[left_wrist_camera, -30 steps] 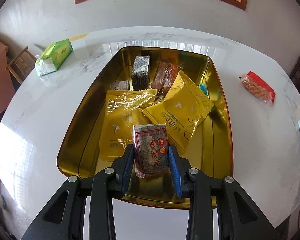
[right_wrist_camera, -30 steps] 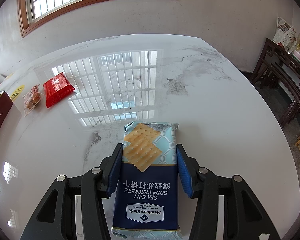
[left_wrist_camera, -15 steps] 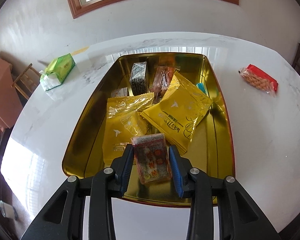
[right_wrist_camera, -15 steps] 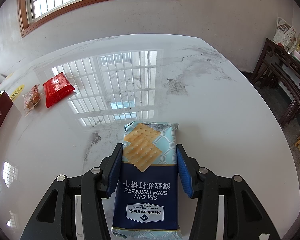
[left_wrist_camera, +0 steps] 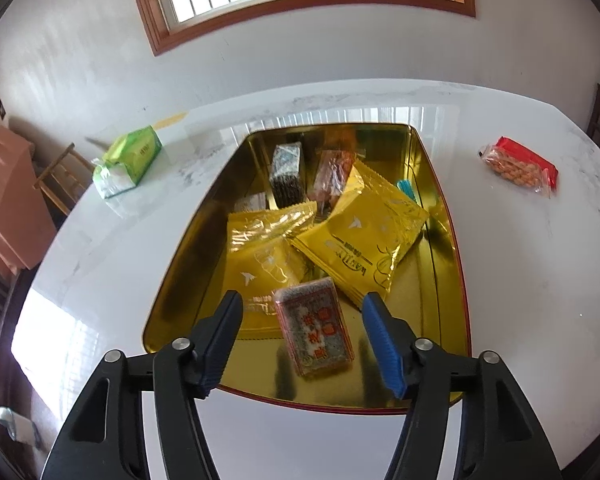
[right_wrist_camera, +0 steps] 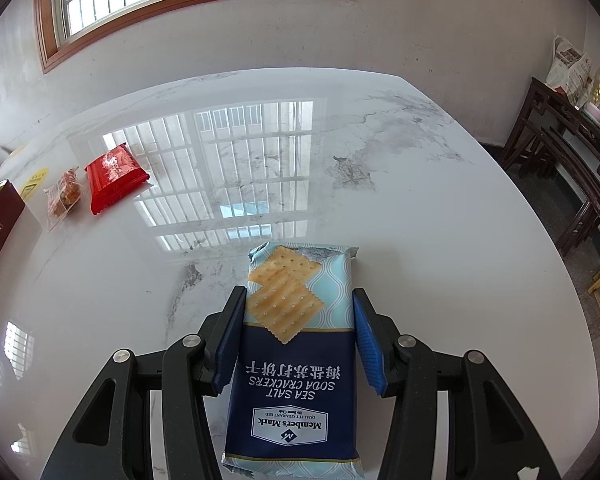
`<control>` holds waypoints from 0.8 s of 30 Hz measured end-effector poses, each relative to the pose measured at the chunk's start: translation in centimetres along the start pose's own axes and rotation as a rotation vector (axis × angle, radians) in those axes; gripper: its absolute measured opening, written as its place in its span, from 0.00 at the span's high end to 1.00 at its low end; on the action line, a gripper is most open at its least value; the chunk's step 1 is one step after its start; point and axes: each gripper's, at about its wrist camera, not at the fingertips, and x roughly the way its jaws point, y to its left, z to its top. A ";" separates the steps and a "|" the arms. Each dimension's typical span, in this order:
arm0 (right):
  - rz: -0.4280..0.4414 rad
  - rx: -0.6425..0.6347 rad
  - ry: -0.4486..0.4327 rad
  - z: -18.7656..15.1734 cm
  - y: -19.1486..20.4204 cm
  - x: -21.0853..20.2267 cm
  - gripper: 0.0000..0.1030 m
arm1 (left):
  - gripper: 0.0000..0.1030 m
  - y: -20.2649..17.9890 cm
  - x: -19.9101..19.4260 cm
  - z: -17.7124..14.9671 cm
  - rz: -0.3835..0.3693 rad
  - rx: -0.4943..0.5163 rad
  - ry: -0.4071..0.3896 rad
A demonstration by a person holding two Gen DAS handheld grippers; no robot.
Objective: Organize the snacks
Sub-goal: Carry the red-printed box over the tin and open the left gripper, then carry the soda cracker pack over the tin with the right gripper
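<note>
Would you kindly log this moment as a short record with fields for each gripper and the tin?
left gripper: open, fingers apart on both sides of the small dark snack block
snack block: in the gold tin, near its front edge
tin contents: two yellow packets, several smaller snacks behind
right gripper: shut on the cracker pack
on table: red packet, clear snack bag

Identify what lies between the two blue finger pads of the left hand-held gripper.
In the left wrist view, a small grey-and-red printed snack packet lies between them, untouched, on the gold metal tray.
</note>
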 end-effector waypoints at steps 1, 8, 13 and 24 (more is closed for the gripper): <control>-0.001 -0.001 0.000 0.0 0.0 0.0 0.54 | 0.36 0.1 -0.1 0.0 0.005 -0.001 -0.007; -0.020 -0.014 -0.002 -0.1 0.1 -0.1 0.55 | 0.33 0.3 -0.8 0.0 0.030 0.006 -0.040; -0.033 -0.020 -0.004 -0.2 0.2 -0.4 0.55 | 0.31 0.9 -1.5 0.0 0.031 -0.013 -0.072; -0.008 0.018 -0.001 -0.9 0.4 -0.9 0.55 | 0.29 6.1 -4.4 0.3 0.019 -0.165 -0.230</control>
